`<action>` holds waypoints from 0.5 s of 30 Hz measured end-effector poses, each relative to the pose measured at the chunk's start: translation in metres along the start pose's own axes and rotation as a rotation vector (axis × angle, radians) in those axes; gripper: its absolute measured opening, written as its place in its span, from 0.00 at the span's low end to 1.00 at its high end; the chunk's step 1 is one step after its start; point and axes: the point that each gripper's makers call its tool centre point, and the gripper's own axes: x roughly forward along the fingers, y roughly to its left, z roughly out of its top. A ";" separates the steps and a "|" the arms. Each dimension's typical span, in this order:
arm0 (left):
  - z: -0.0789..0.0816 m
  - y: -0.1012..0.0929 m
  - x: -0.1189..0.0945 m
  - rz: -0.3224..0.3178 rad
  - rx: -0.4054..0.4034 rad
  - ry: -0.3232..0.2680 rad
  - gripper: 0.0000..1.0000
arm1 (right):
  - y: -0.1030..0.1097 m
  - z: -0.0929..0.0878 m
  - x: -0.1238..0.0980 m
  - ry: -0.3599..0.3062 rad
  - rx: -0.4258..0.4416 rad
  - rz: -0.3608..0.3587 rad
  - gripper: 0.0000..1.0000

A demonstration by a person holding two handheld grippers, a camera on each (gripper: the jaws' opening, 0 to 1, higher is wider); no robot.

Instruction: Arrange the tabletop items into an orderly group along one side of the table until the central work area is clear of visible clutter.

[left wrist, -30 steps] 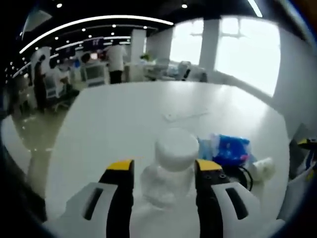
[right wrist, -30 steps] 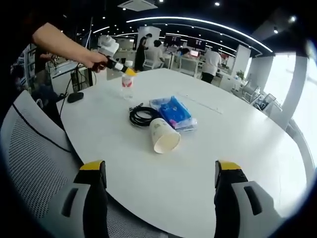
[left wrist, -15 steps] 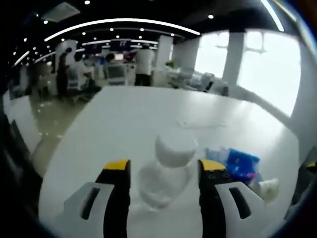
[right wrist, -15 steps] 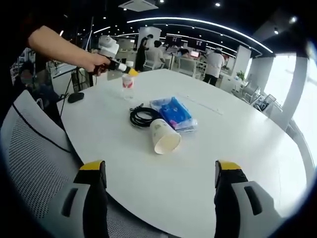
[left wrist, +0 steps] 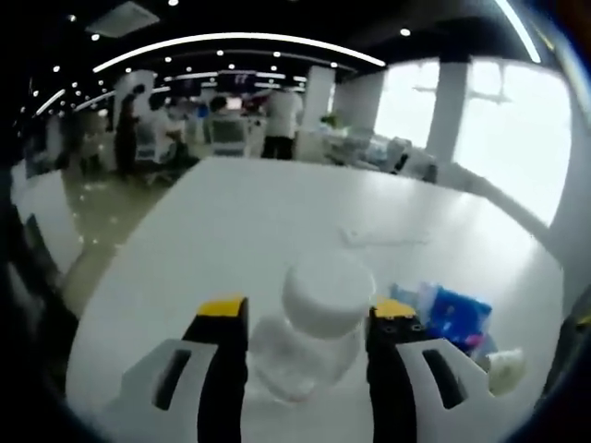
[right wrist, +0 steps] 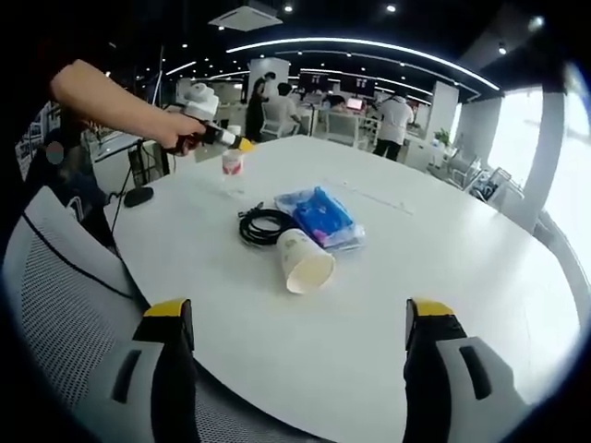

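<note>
Left tongs closed on clear plastic bottle with white cap, the 2 yellow-tipped jaws pressing its sides; bottle tilted in left gripper view. Seen from right gripper view, same bottle held by left tongs in a person's hand, above far left part of white round counter, apparently lifted clear of surface, though contact hard to judge at that size. Right tongs open wide, nothing between jaws, hovering over near edge of counter. Near counter centre: paper cup lying on its side, mouth toward camera; coiled black cable just beside it, touching or nearly so; blue packet just behind cup, next to cable. In left gripper view, blue packet and paper cup visible to right of bottle, blurred. Grey mesh chair at near left of counter. Several people standing at desks in background.
</note>
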 end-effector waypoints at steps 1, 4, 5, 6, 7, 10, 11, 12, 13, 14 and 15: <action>0.000 -0.001 0.000 -0.006 -0.012 -0.001 0.45 | 0.000 0.000 0.000 0.000 -0.004 0.000 0.95; -0.001 -0.002 0.001 -0.013 -0.006 0.003 0.44 | 0.000 0.000 0.000 -0.001 -0.012 -0.002 0.94; -0.001 -0.002 0.001 -0.014 -0.004 0.003 0.44 | 0.000 0.000 0.000 0.000 -0.012 -0.003 0.94; -0.001 -0.002 0.000 -0.016 -0.002 0.002 0.44 | 0.000 0.000 0.000 0.001 -0.012 -0.003 0.94; -0.001 -0.002 0.000 -0.022 -0.002 0.002 0.44 | 0.000 0.000 0.000 0.001 -0.012 -0.003 0.94; -0.001 -0.004 0.001 -0.047 0.020 0.012 0.43 | 0.000 -0.001 0.000 0.004 -0.017 -0.003 0.93; -0.001 -0.005 0.002 -0.055 0.026 0.015 0.43 | 0.000 -0.001 0.000 0.006 -0.019 -0.003 0.93; -0.001 -0.005 0.002 -0.063 0.032 0.018 0.43 | 0.000 -0.001 0.000 0.007 -0.019 -0.003 0.93; -0.001 -0.005 0.002 -0.074 0.033 0.023 0.43 | 0.000 -0.001 0.000 0.007 -0.020 -0.003 0.93; -0.001 -0.006 0.003 -0.086 0.038 0.027 0.43 | 0.000 -0.001 0.000 0.007 -0.020 -0.003 0.93; -0.001 -0.007 0.003 -0.100 0.053 0.034 0.43 | 0.000 -0.001 0.000 0.006 -0.020 -0.003 0.93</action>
